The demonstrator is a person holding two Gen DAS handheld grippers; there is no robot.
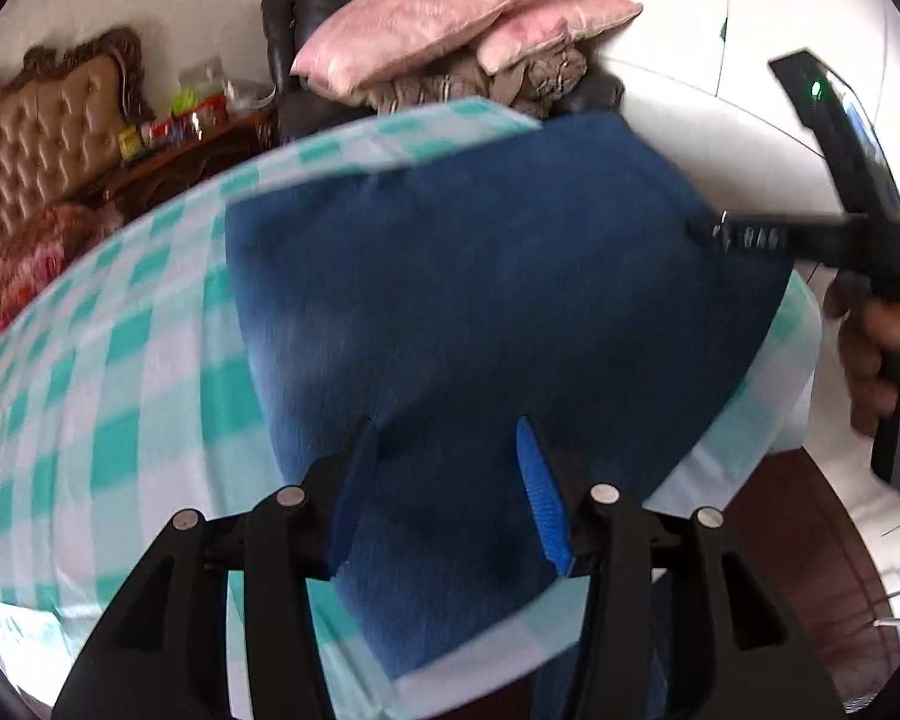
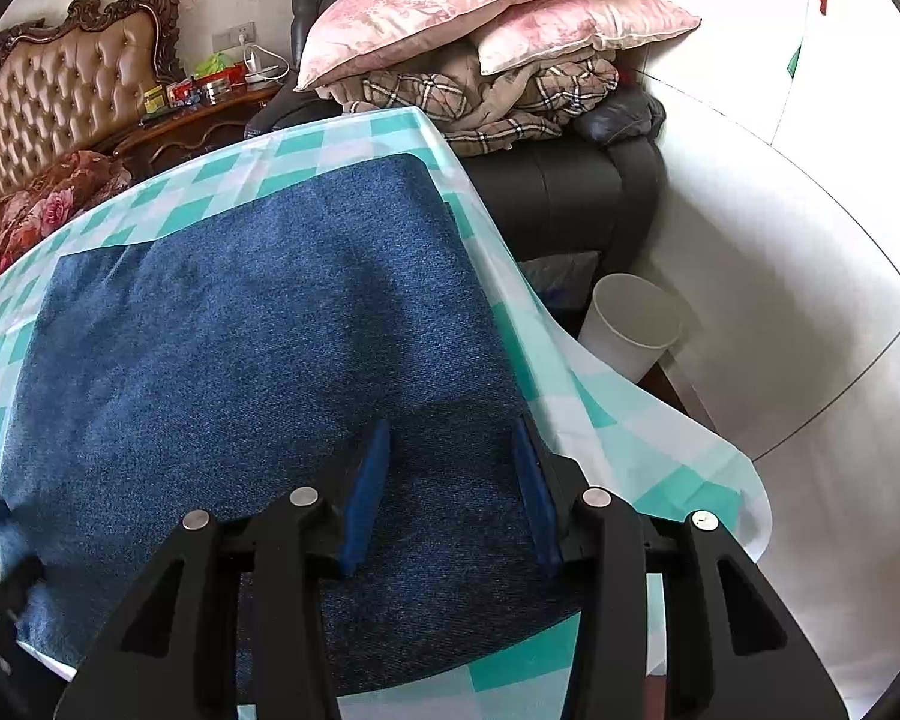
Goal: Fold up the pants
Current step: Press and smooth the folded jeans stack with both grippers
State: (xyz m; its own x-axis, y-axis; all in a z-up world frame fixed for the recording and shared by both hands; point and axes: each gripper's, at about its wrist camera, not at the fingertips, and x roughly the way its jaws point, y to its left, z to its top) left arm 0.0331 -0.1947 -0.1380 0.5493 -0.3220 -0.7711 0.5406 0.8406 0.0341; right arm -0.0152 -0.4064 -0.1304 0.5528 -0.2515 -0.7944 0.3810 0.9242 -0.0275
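- The pants [image 2: 258, 354] are blue denim, folded into a broad flat rectangle that lies on a table covered with a teal-and-white checked tablecloth [image 2: 606, 414]; their right edge runs close to the table's right side, where the cloth hangs over.
- The left gripper [image 1: 447, 438] hovers over the near part of the pants with its blue pads [image 1: 540, 498] standing partly apart; nothing is pinched between them, and the denim shows flat in the gap. The left wrist view is smeared with motion blur.
- The right gripper [image 2: 453, 438] points down at the near right part of the pants, its jaws partly spread with the fabric lying flat between them. The pads reach down to the denim, but whether they press on it cannot be told; no fold of cloth is lifted or gathered.
- In the left wrist view, the right gripper's black fingers reach over the far right edge of the pants, with a hand [image 1: 870, 354] on its grip.
- Beyond the table, pink pillows [image 2: 480, 0] sit on plaid bedding [image 2: 510, 96] atop a black leather armchair [image 2: 570, 192].
- A white wastebasket [image 2: 630, 324] stands on the floor beside the chair.
- A tufted headboard [image 2: 66, 84] shows at the left.
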